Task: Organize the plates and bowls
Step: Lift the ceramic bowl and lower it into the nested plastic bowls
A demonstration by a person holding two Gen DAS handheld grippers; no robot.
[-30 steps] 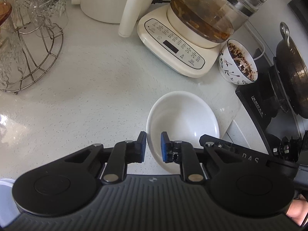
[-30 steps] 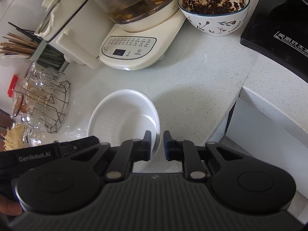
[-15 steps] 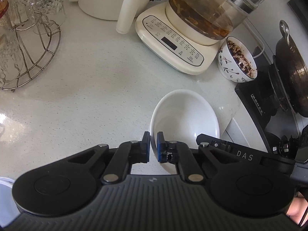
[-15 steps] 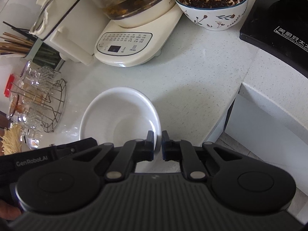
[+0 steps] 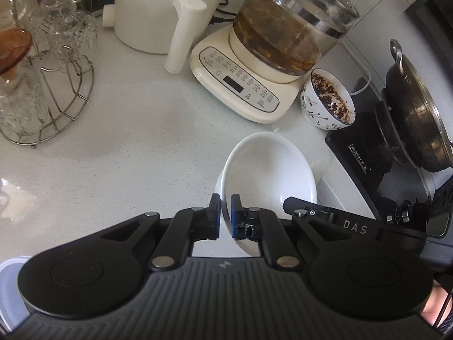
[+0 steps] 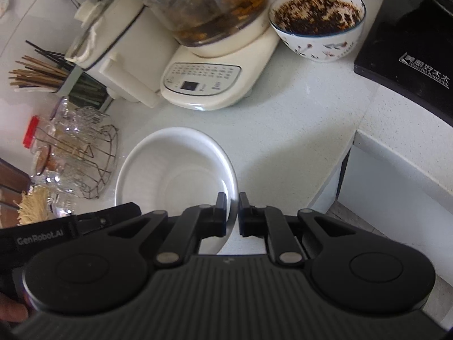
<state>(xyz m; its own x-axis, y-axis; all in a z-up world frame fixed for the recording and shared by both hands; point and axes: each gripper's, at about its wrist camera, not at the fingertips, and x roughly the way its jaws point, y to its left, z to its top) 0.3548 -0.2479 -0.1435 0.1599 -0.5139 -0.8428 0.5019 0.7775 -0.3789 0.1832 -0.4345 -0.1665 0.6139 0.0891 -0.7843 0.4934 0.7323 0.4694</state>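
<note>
The white bowl [image 5: 269, 178] sits tilted above the pale speckled countertop [image 5: 136, 147], near the counter's front edge, pinched on opposite sides of its rim. The left gripper [image 5: 225, 216] is clamped on the rim's left side, one blue pad inside the bowl and the other outside. The right gripper [image 6: 232, 212] is clamped on the rim's right side in the same way, the thin white edge showing between its fingers. Each tool's black body shows at the edge of the other's view, with part of a hand behind it.

Behind the white bowl stands a cream electric kettle base [image 5: 237, 85] with a button panel, carrying a glass pot [image 5: 288, 28] of brownish liquid. To the right of that base, a flower-patterned bowl [image 5: 325, 102] holds dark crumbly matter. Beyond it, right of the white bowl, is a black cooktop [image 5: 356, 153] with a lidded dark pan [image 5: 416, 113]. Left of the kettle base is a white appliance [image 5: 164, 8] with a long handle. Farther left of the white bowl, a wire rack [image 5: 56, 99] holds upturned glasses. In the right wrist view, chopsticks [image 6: 36, 70] stick out of a holder behind that rack.
</note>
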